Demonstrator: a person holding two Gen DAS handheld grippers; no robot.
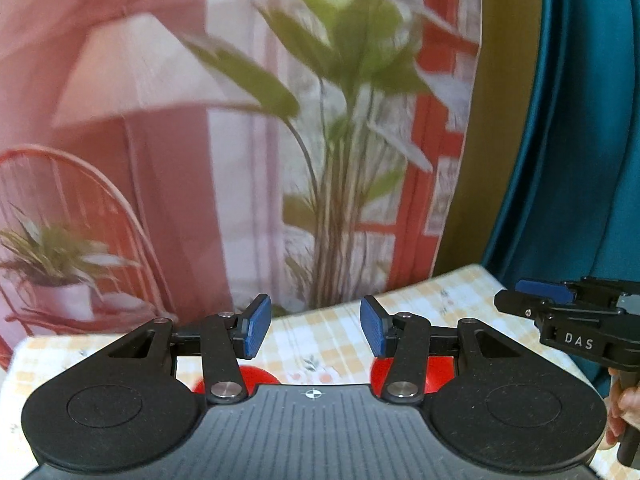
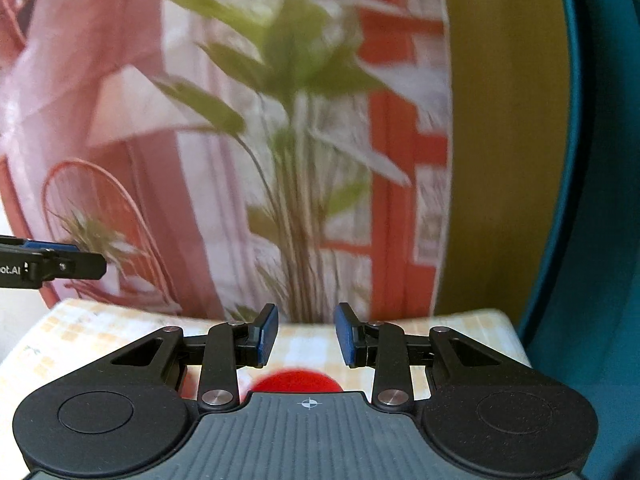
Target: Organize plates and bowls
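Both your left gripper (image 1: 316, 330) and right gripper (image 2: 306, 336) jaws spread, empty; red glossy dishes (image 2: 296, 382) at 6 o'clock on checkered desk (image 1: 460, 292), untouched.

My grippers are black with blue pads (image 1: 256, 326). Under them the tablecloth (image 1: 452, 296) is yellow-and-white check with little flower prints, and the dishes (image 2: 296, 381) poking out below my fingers are bright red. Ahead is a pink-and-orange backdrop (image 1: 168, 184) with green plants; to my right, a teal curtain (image 2: 600, 240).
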